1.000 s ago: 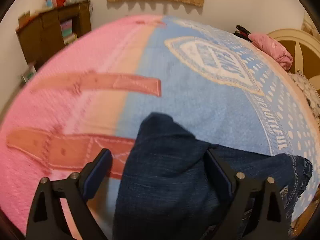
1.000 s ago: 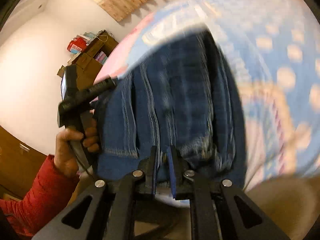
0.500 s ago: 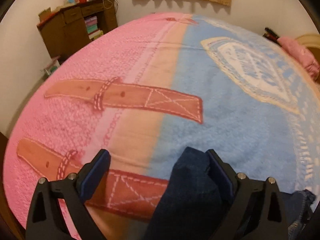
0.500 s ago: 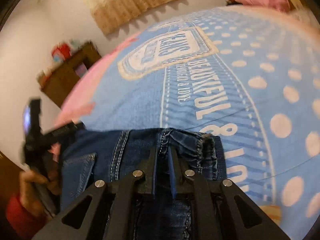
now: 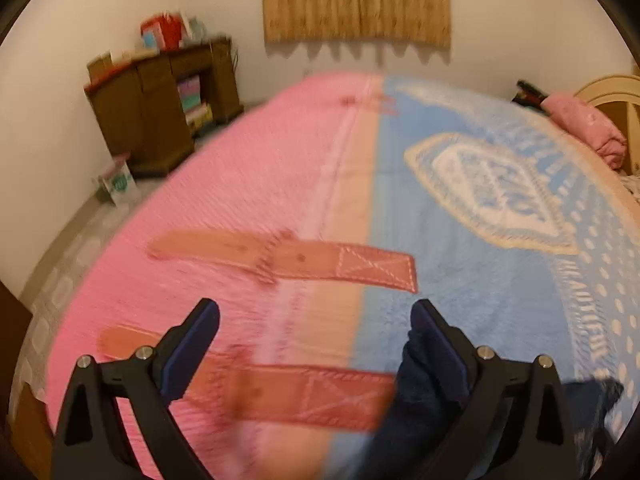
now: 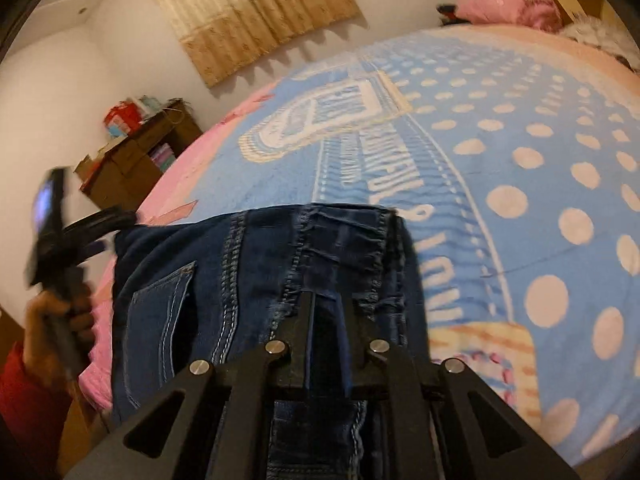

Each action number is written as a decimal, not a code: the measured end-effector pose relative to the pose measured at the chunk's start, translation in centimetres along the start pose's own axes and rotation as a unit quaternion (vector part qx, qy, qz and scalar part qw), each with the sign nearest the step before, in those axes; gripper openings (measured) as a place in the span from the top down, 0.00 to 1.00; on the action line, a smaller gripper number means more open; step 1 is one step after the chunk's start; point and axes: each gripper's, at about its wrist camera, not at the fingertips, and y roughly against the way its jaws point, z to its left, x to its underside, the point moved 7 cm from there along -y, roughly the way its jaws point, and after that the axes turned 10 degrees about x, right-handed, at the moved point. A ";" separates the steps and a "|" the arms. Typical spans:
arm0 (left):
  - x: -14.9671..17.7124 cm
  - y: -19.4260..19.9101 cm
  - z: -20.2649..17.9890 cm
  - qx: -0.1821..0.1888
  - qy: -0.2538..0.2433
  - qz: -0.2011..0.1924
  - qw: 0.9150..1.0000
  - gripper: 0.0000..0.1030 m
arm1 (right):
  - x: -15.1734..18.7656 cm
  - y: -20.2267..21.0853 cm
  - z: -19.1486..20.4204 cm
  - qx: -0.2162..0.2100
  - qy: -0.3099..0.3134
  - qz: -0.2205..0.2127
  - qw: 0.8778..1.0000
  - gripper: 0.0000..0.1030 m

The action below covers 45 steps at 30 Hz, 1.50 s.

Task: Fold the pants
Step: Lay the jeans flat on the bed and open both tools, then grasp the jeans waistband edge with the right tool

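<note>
Dark blue jeans (image 6: 248, 280) lie folded on the bed's pink and blue blanket (image 6: 500, 168), back pocket up. My right gripper (image 6: 328, 304) is shut on the near edge of the jeans. My left gripper (image 5: 316, 332) is open and empty above the blanket (image 5: 280, 184); a fold of the jeans (image 5: 416, 412) lies just inside its right finger. In the right wrist view the left gripper (image 6: 76, 232) is at the far left, blurred, held by a hand in a red sleeve, beside the jeans' left edge.
A brown cabinet (image 5: 160, 104) with books stands against the wall left of the bed. A pink pillow (image 5: 588, 128) and a cream headboard (image 5: 612, 88) are at the far right. A curtain (image 5: 356, 0) hangs on the back wall.
My left gripper has drawn back off the jeans toward the pink side. The right gripper stays shut on the jeans, which have gone from hanging to lying flat on the blanket.
</note>
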 end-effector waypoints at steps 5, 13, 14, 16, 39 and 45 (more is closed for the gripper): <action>0.0 5.4 1.9 -0.027 -0.011 -0.062 0.998 0.00 | -2.5 3.1 3.8 -0.035 0.005 -0.041 0.999 0.89; 5.8 6.5 2.4 -0.002 0.016 -0.022 1.000 0.00 | -1.4 0.0 17.9 -0.151 0.141 0.022 0.978 0.88; 6.8 6.4 2.1 -0.006 0.005 -0.009 1.000 0.00 | -1.2 -1.7 19.6 -0.152 0.154 0.038 0.976 0.88; 7.7 6.4 1.9 -0.019 -0.018 0.008 1.000 0.00 | -0.1 -4.3 21.3 -0.135 0.173 0.073 0.973 0.88; 10.2 18.3 -5.3 0.036 -0.054 -0.023 0.998 0.00 | 3.3 16.0 8.0 0.024 0.056 -0.048 0.997 0.30; 12.0 18.9 -6.8 0.056 -0.063 0.000 0.996 0.00 | 5.2 16.4 6.5 0.023 0.037 -0.029 0.999 0.30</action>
